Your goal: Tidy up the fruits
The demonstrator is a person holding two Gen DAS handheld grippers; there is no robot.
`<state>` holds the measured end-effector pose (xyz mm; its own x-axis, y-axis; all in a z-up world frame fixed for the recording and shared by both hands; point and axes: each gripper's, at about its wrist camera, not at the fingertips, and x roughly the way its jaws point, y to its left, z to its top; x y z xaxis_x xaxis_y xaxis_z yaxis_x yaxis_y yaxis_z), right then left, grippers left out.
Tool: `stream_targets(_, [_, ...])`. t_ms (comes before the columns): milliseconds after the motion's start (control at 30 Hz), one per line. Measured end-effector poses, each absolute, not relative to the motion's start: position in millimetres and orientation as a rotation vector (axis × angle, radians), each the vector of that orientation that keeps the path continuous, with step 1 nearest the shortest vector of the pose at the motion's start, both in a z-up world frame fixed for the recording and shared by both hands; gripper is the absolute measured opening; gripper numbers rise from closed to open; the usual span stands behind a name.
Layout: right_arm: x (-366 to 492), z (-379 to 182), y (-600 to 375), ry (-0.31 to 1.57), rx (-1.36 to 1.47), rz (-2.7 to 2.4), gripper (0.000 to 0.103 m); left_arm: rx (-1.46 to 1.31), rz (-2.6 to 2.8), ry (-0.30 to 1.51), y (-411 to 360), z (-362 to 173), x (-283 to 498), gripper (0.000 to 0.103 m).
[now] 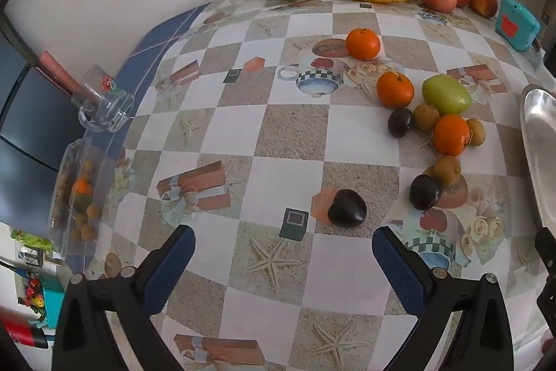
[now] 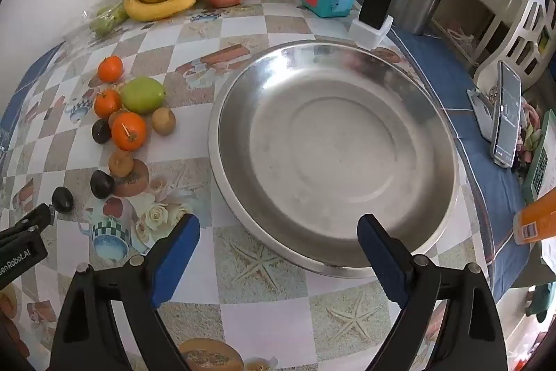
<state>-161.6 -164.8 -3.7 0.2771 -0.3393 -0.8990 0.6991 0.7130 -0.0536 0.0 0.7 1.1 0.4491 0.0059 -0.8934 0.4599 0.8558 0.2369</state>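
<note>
Our left claw (image 1: 283,261) hangs spread wide and empty, the dark purple heart-shaped plum (image 1: 346,209) lying just beyond its right pad on the checkered worktop (image 1: 278,134) (nearer than our released right claw (image 2: 278,252)).

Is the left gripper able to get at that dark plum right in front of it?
Probably yes. The left gripper is open and empty, and the nearest dark plum lies alone on the table just ahead of its fingertips, apart from the other fruit, with nothing between.
</note>
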Motion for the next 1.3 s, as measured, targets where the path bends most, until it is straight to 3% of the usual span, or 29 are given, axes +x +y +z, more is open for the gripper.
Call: stream_targets(1300, [-168.2,9.0,-165.3,1.036,0.406,-0.681,0.092,0.431,-0.229,1.109,7.2,-2.3,7.1,0.103])
